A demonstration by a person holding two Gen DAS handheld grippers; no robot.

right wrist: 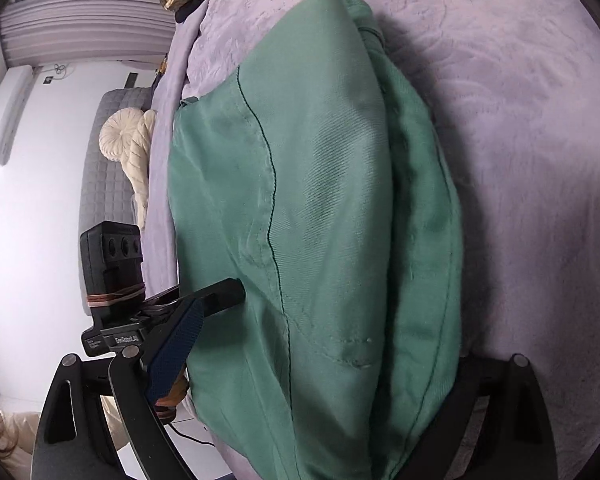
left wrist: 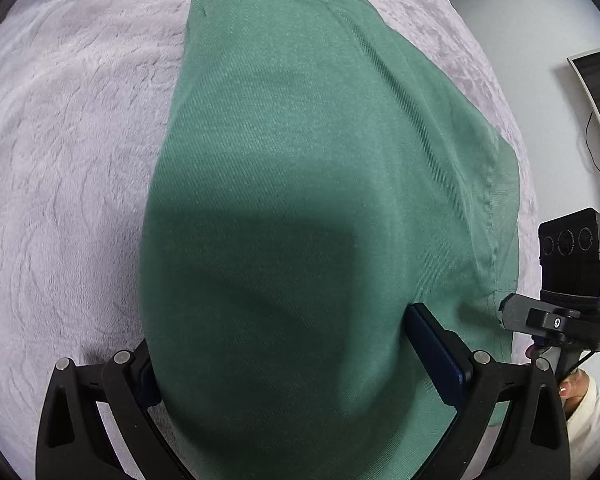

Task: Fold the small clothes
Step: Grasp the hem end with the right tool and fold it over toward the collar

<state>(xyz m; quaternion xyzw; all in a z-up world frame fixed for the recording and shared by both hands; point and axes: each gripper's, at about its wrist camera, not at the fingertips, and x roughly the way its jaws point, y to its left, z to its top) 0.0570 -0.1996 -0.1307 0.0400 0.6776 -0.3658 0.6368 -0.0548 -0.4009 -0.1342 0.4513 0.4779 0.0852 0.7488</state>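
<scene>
A green twill garment [left wrist: 300, 160] is seen laid lengthwise on a lilac plush blanket [left wrist: 68, 152], folded over in layers; a stitched seam and hem are shown along one edge.

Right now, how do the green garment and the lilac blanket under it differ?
Colour: the green garment is teal green, the lilac blanket pale purple.
Texture: the garment is a smooth twill weave with stitched seams; the blanket is fluffy plush.
Pose: the garment lies folded in layers on top; the blanket lies spread out beneath it.
Both are soft fabric.
</scene>
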